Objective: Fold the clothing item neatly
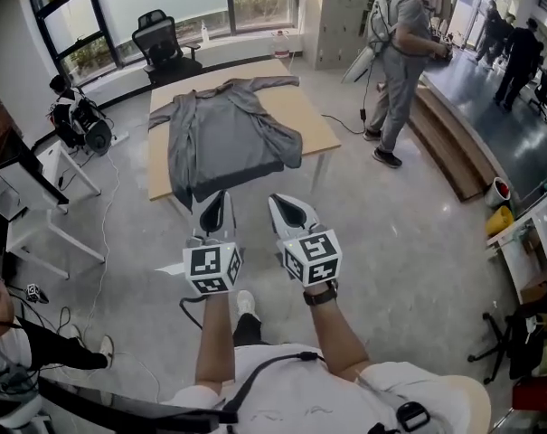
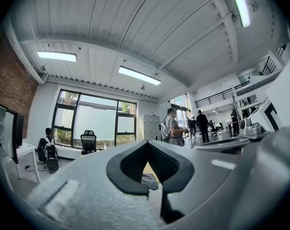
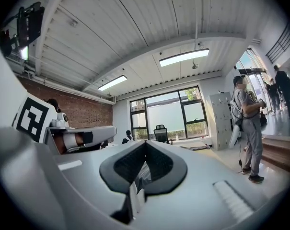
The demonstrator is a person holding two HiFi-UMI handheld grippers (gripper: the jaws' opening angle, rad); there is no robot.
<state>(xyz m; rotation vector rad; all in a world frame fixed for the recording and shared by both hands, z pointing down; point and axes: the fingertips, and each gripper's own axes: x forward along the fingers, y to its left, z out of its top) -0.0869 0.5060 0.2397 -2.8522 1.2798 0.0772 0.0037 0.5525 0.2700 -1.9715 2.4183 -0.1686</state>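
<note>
A grey long-sleeved garment [image 1: 223, 136] lies spread on a light wooden table [image 1: 309, 120], its near hem hanging over the front edge. My left gripper [image 1: 214, 204] is shut with nothing in it, held level just short of that hem. My right gripper [image 1: 279, 206] is shut beside it, also empty. In the left gripper view a bit of grey cloth [image 2: 149, 181] and the table show through the gap of the closed left gripper [image 2: 147, 145]. The right gripper view shows the shut right gripper [image 3: 145, 147] with grey cloth [image 3: 141, 172] beyond it.
A black office chair [image 1: 163, 43] stands behind the table by the windows. A person in grey [image 1: 401, 57] stands to the table's right near wooden steps [image 1: 454, 143]. White desks [image 1: 47, 197] and a seated person [image 1: 74, 116] are on the left. Cables lie on the floor.
</note>
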